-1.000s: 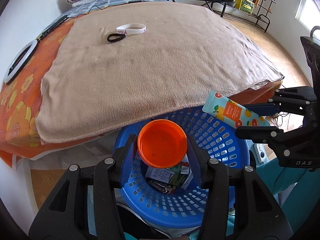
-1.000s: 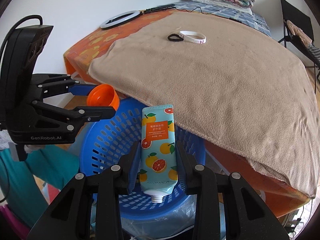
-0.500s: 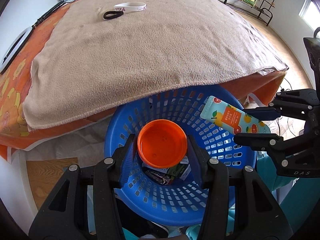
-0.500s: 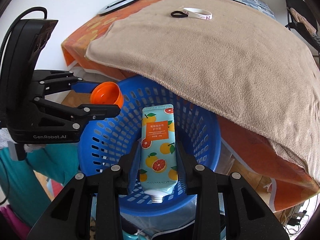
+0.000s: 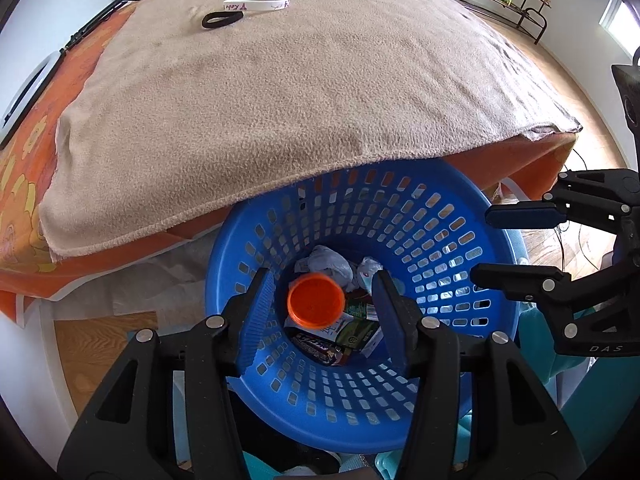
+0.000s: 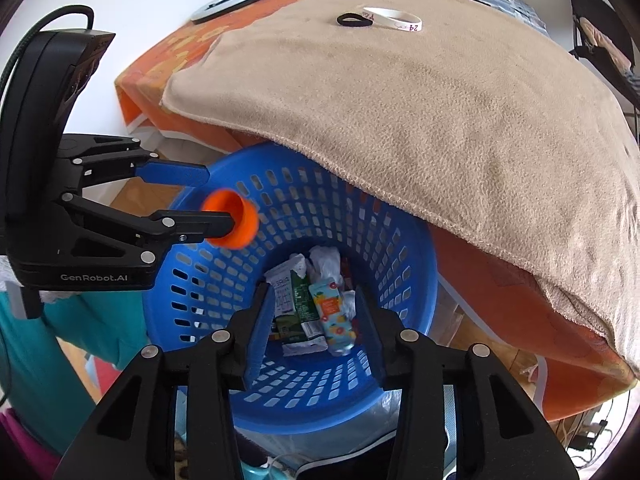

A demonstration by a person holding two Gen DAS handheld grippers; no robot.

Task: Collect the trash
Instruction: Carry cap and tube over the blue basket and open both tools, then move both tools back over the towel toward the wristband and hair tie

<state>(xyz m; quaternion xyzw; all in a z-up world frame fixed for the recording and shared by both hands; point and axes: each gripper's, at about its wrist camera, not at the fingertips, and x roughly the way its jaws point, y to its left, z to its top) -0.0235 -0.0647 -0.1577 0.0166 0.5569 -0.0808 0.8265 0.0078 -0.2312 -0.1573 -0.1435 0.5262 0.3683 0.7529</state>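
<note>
A blue perforated basket (image 5: 432, 216) (image 6: 400, 248) stands below the bed edge and holds several wrappers and crumpled papers. My left gripper (image 5: 322, 300) (image 6: 218, 198) is open above it; the orange cup (image 5: 316, 300) (image 6: 232, 218) is loose between the spread fingers, falling into the basket. My right gripper (image 6: 312, 320) (image 5: 480, 242) is open and empty over the basket. The fruit-print tube (image 6: 334, 316) lies inside the basket among the trash.
A tan blanket (image 5: 300, 80) covers the bed over an orange sheet (image 6: 520, 292). A black hair tie (image 5: 222, 19) and a white wristband (image 5: 256, 2) lie on its far side. A ring light (image 6: 232, 2) rests at the bed's far corner.
Both grippers moved forward over the basket and opened. The tube dropped from the right gripper into the basket. The orange cup left the left gripper's grip and is falling.
</note>
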